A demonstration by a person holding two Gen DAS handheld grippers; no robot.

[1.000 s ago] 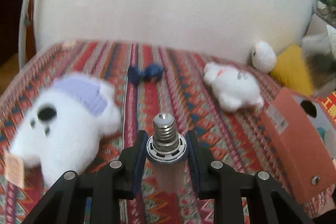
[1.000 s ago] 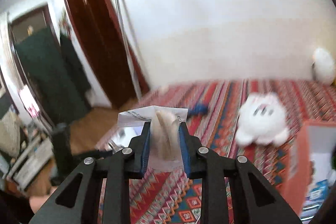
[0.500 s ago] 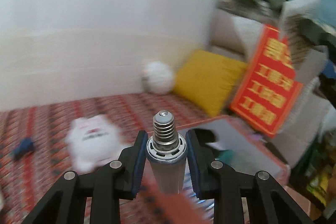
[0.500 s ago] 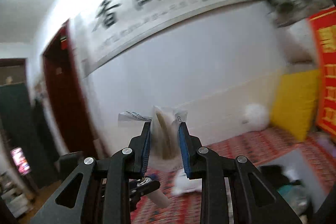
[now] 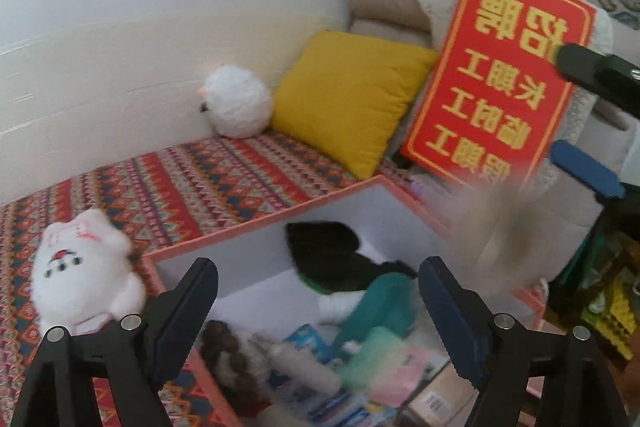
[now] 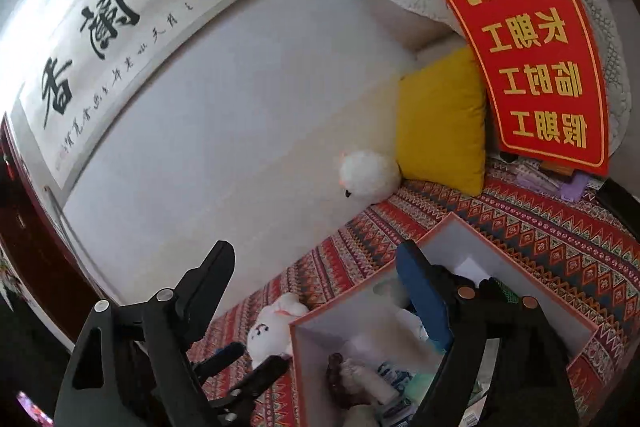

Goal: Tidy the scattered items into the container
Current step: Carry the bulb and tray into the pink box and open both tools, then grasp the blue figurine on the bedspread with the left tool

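Note:
The container is an orange-rimmed box point(image 5: 248, 231) with white inner walls, holding several items. My left gripper point(image 5: 318, 311) hangs open above it with nothing between its fingers. A white cylinder like the light bulb point(image 5: 304, 367) lies among the items below. In the right wrist view, my right gripper point(image 6: 316, 287) is open and empty over the box point(image 6: 532, 291). A blurred beige packet point(image 5: 496, 227) is in mid-air by the box's right rim, under the right gripper point(image 5: 580, 127). A white plush cat point(image 5: 80, 267) lies on the patterned cloth left of the box.
A round white plush point(image 5: 236, 103), a yellow cushion point(image 5: 344, 99) and a red sign with gold characters point(image 5: 500, 75) stand along the wall behind the box. The patterned cloth point(image 5: 192, 183) spreads left. The left gripper point(image 6: 248, 363) shows low in the right wrist view.
Both grippers swung right, from the cloth to over the box. The left let go of the light bulb and the right let go of the packet; both now stand open.

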